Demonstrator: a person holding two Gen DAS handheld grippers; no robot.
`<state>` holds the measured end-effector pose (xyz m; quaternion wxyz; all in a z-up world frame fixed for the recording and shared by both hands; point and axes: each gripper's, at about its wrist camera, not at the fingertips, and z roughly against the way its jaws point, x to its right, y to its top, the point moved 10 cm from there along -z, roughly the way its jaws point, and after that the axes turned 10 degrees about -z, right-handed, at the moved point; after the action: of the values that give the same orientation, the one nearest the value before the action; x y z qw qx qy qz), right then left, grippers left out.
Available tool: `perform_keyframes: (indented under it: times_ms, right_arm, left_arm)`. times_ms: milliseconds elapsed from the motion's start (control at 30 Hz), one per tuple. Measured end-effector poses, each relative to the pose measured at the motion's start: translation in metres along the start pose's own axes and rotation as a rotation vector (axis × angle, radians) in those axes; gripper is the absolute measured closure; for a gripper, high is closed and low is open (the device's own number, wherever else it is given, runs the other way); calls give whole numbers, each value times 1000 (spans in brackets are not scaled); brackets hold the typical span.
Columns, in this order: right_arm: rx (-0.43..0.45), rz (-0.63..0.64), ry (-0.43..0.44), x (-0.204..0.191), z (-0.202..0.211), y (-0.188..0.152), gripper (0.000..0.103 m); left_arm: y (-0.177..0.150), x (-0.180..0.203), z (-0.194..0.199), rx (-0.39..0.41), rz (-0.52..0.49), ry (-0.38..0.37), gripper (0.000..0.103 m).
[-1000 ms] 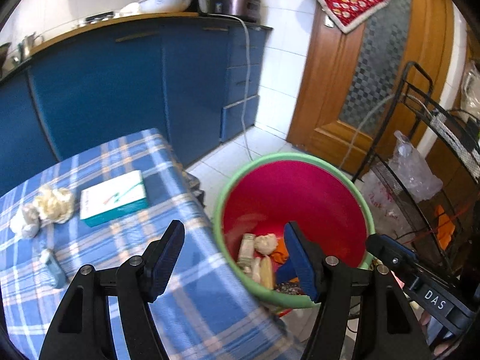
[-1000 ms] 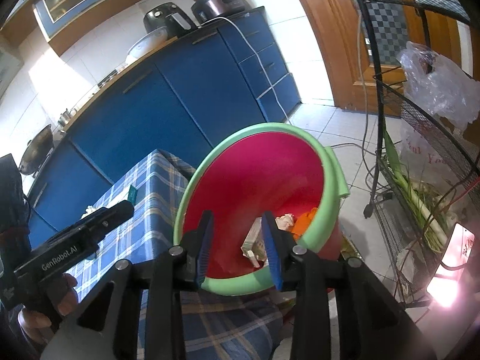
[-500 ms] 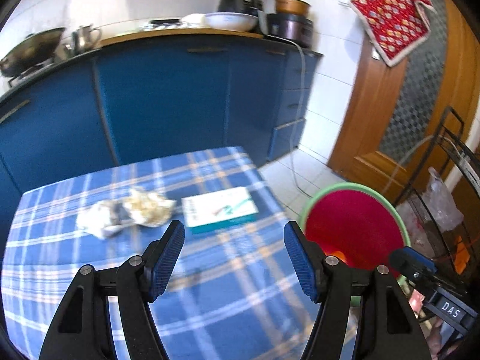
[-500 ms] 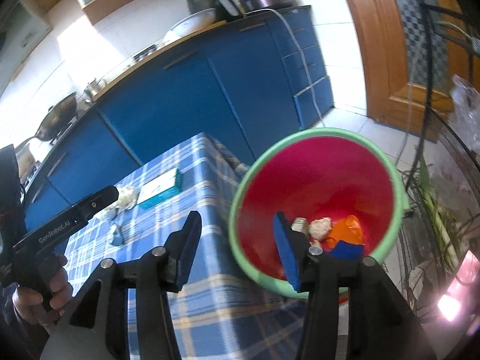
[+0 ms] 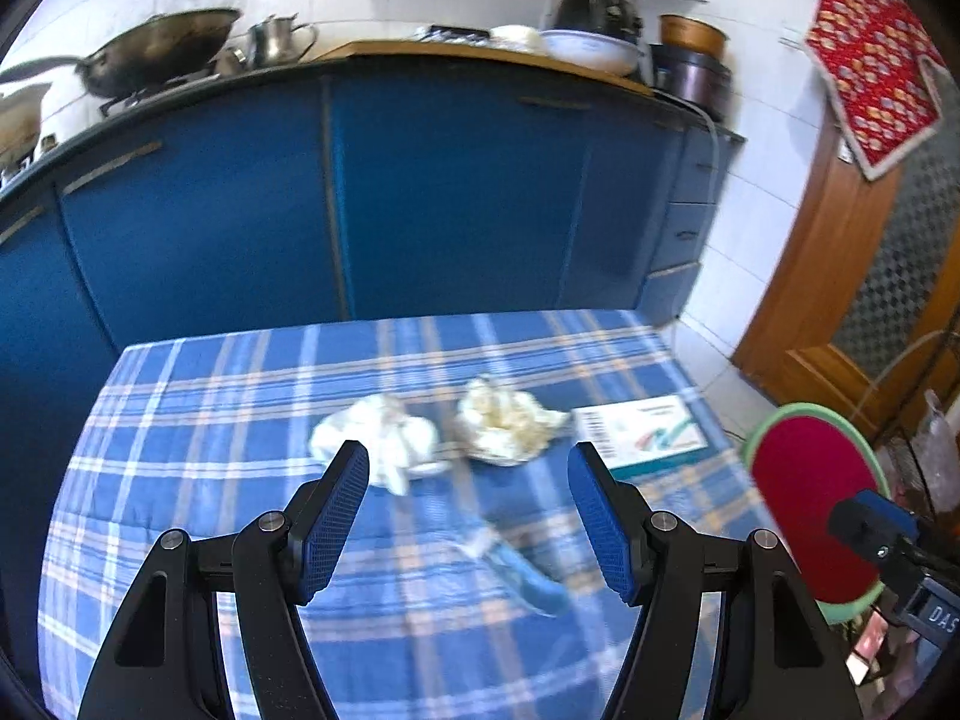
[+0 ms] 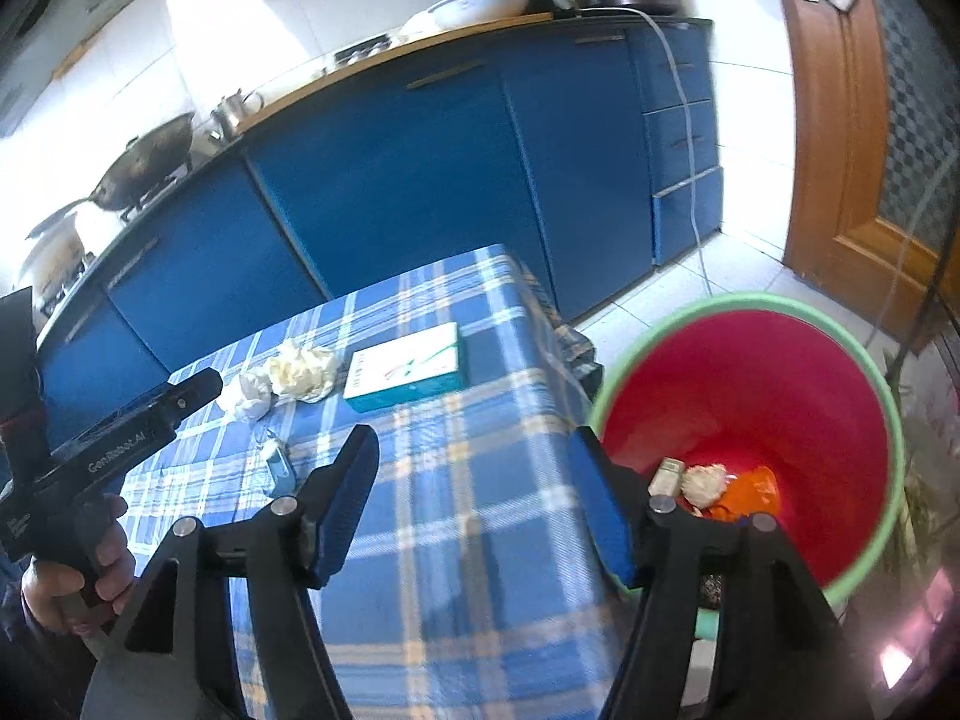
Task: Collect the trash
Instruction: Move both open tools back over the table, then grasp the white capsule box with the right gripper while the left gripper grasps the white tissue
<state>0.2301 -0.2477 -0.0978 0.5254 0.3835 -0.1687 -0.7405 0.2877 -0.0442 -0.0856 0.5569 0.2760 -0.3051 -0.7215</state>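
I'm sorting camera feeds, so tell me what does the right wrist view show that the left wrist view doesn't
Only the right wrist view shows the inside bottom of the red bin, holding an orange scrap and a paper wad. Only the left wrist view shows the red patterned cloth fully. Both show the checked tablecloth, two crumpled tissues, the white-and-teal box, and open tongs.

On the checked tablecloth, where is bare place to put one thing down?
The near part of the tablecloth, in front of the box and right of the blue wrapper, is bare. The far strip holding the two tissue wads and the box is crowded.
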Motion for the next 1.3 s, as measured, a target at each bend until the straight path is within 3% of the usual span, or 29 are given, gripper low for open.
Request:
perform_keyframes:
  times_ms: [267,767,1000,1300]
  right_arm:
    - [-51,43,17,-33,-45,3,22]
    - [-106,220,-65,-59,-121,-4,4]
    - [-111,247,-105,-59,-140,-3,2]
    - [-160,214,-135,-53,-155,-4,3]
  left_arm:
    - [-11,-35,-40,-60,55,37,33]
    - [-22,-53,-85,-87,96,34,33]
    - [-26,-60,-90,-99,124,13,49]
    - [-27,-59,-91,-101,121,10,59]
